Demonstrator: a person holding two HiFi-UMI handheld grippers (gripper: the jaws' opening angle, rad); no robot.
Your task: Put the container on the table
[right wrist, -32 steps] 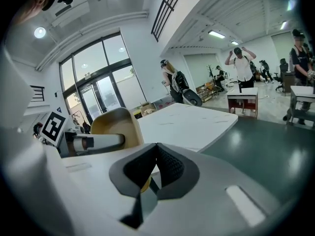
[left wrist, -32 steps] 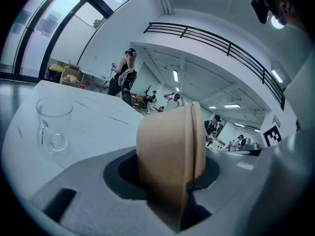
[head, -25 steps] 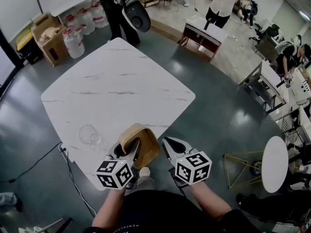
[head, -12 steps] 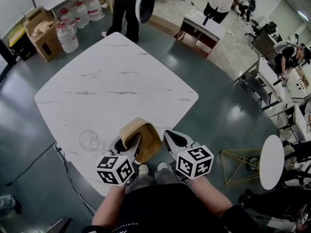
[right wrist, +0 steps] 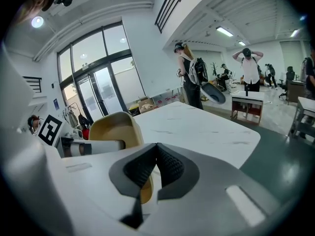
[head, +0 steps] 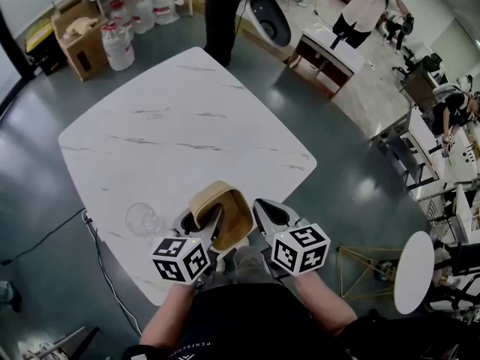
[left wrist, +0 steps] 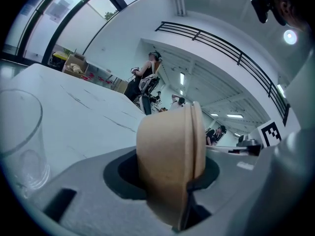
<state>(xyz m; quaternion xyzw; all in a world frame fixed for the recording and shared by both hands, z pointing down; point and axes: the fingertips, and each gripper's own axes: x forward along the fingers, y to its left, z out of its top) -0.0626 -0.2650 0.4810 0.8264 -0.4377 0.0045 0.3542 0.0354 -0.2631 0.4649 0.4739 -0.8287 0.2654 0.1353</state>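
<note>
One tan container [head: 221, 207] to set down, open-mouthed, tipped on its side, pinched by its wall in the left gripper [head: 201, 222]. Hangs over the near edge of the counter [head: 187, 133]; touching it or not, cannot tell. Sits just right of a clear glass [head: 142, 218] standing on the counter. Flanked on the other side by the right gripper [head: 264, 212], pressed together on nothing. Since a second ago, brought only slightly further in over the counter edge, grip unchanged, both grippers travelling side by side. Reads as the carry ending: probably still to be righted, lowered onto bare counter clear of the glass, then released.
</note>
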